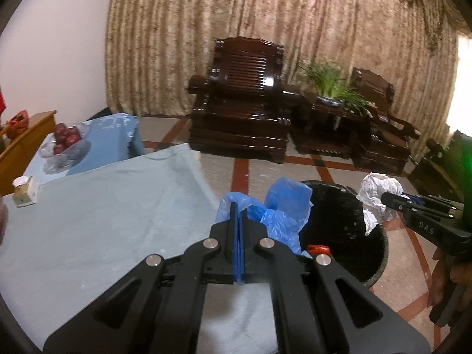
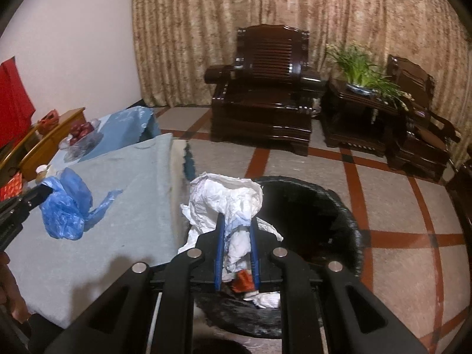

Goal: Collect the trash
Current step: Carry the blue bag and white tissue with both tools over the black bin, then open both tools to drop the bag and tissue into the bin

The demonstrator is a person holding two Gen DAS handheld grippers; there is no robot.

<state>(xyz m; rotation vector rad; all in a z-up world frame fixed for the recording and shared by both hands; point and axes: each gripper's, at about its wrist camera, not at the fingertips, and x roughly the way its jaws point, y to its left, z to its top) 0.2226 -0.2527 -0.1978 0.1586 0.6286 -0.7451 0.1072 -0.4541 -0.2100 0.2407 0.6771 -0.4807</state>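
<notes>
Here my two grippers each carry a piece of trash toward the bin, which stands on the floor just beside the table's edge, so anything lifted off the cloth has only a short way to travel. My right gripper has its jaws clamped on a wad of white paper, squeezing its lower part so the crumpled bulk bulges above the fingertips; I hold it over the near rim of the bin, because from there a release should drop it straight into the black liner. Some scraps, red and white, already lie inside. My left gripper has its jaws pressed nearly together on a thin fold of blue bag, which is flimsy enough that only a tight pinch will keep it. In the right view it hangs above the table, near the edge, not yet over the bin. I judge the paper goes first and the bag follows once that side is clear. A fruit bowl and small jar sit farther back, well apart from all this.
</notes>
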